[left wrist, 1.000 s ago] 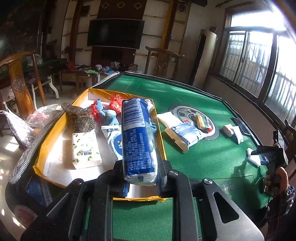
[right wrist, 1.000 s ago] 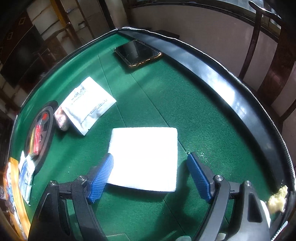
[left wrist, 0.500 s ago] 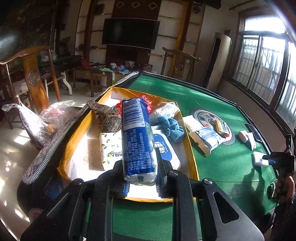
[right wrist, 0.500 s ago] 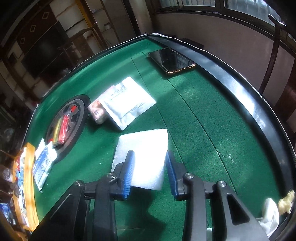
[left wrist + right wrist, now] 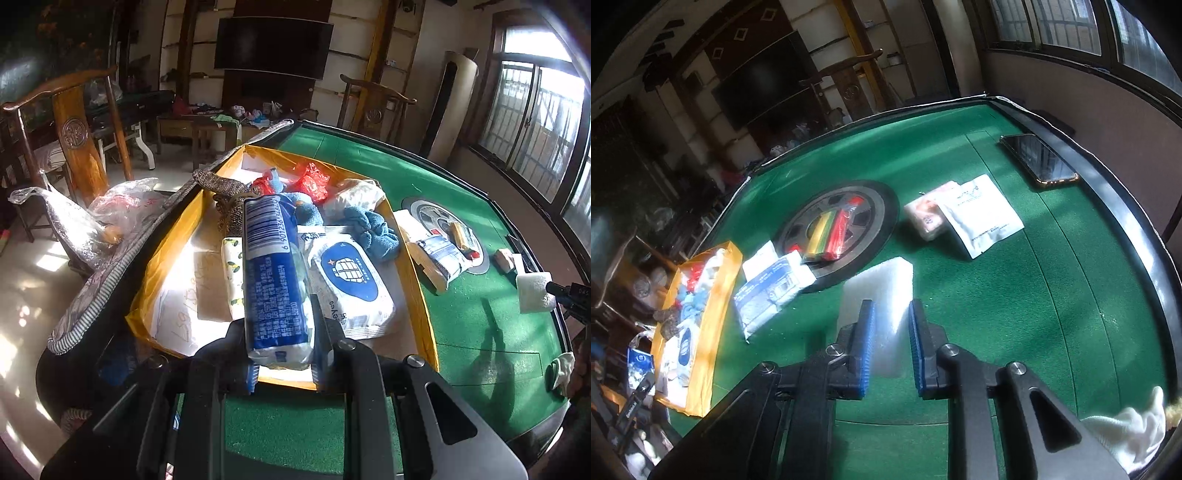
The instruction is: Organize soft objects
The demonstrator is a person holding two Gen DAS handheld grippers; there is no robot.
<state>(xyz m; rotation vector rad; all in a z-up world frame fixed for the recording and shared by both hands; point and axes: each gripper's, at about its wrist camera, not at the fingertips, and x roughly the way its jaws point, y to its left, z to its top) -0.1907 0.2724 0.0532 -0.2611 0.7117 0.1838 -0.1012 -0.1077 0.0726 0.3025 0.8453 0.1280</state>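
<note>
My left gripper (image 5: 282,349) is shut on a blue tissue pack (image 5: 273,280) and holds it upright above the near end of the yellow box (image 5: 417,291). The box holds a wet-wipe pack (image 5: 351,280), a blue cloth (image 5: 373,229), red wrappers (image 5: 310,182) and a lemon-print tissue pack (image 5: 232,273). My right gripper (image 5: 891,343) is shut on a white foam pad (image 5: 882,295) and holds it off the green table (image 5: 1015,314). The pad also shows in the left wrist view (image 5: 533,291).
On the felt lie a blue-white packet (image 5: 768,291), a white sachet (image 5: 982,214) on a pink pack (image 5: 925,214), a phone (image 5: 1038,160) and a round centre plate (image 5: 838,229) with coloured items. A white cloth (image 5: 1126,435) lies at the near right rim. Chairs stand left.
My right gripper closed on the white foam pad and lifted it off the felt. My left gripper, still holding the blue tissue pack, moved left and back from the box.
</note>
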